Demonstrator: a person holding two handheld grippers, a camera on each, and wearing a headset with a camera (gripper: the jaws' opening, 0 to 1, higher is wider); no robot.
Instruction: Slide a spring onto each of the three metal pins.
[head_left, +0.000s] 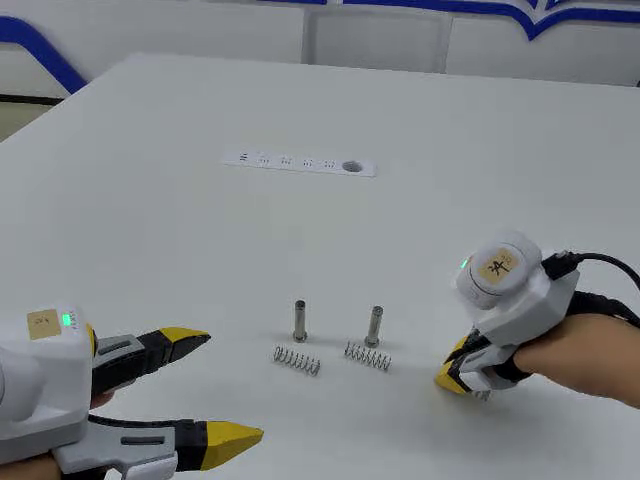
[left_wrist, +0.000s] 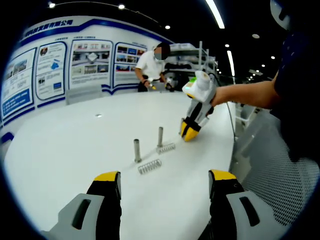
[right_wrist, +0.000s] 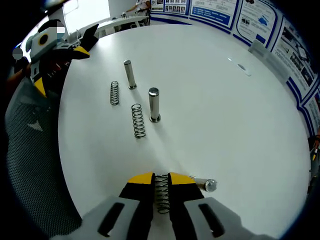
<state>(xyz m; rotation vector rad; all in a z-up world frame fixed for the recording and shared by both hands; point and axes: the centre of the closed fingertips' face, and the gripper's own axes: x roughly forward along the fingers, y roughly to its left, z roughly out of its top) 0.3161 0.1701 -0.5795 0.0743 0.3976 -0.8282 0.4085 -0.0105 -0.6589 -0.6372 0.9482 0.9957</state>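
Left gripper hung wide-jawed near left, while right gripper pinched a spring beside a pin seemingly lying flat, which called for standing upright before threading.

The left gripper holds its yellow-tipped jaws spread wide over the near part of the white bench, with nothing between them. Toward the bench's middle the nearer pin and the farther pin stand upright, the nearer spring and the farther spring lying just beside their feet. Beyond them, near the bench's right edge, the right gripper points its yellow tips down at the bench top.
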